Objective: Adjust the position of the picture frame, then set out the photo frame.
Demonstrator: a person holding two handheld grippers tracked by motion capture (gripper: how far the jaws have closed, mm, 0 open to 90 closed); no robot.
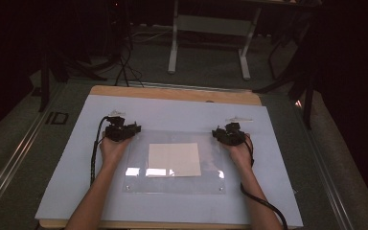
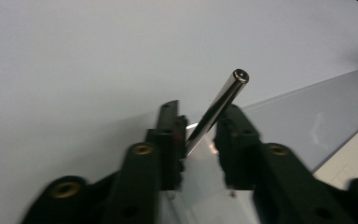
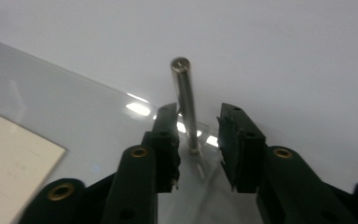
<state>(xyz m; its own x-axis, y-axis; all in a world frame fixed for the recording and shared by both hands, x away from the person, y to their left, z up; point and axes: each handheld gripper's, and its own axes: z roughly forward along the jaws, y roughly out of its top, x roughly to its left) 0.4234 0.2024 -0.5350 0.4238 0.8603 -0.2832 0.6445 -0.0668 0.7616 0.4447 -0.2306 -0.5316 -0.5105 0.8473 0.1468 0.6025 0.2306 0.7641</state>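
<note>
Two metal pins, the left pin (image 2: 216, 108) and the right pin (image 3: 186, 100), are straddled loosely at the far corners of the clear acrylic sheet (image 1: 172, 184) by the spread-jawed left gripper (image 2: 198, 128) and right gripper (image 3: 196, 126), so closing on each pin is judged the next requirement.

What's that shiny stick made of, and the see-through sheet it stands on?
The shiny stick looks like polished metal, maybe steel: it is silvery and mirrors light along its length. The see-through sheet looks like clear plastic, perhaps acrylic, though glass is possible: the paper under it shows through, and bright glare sits on its glossy top.
</note>
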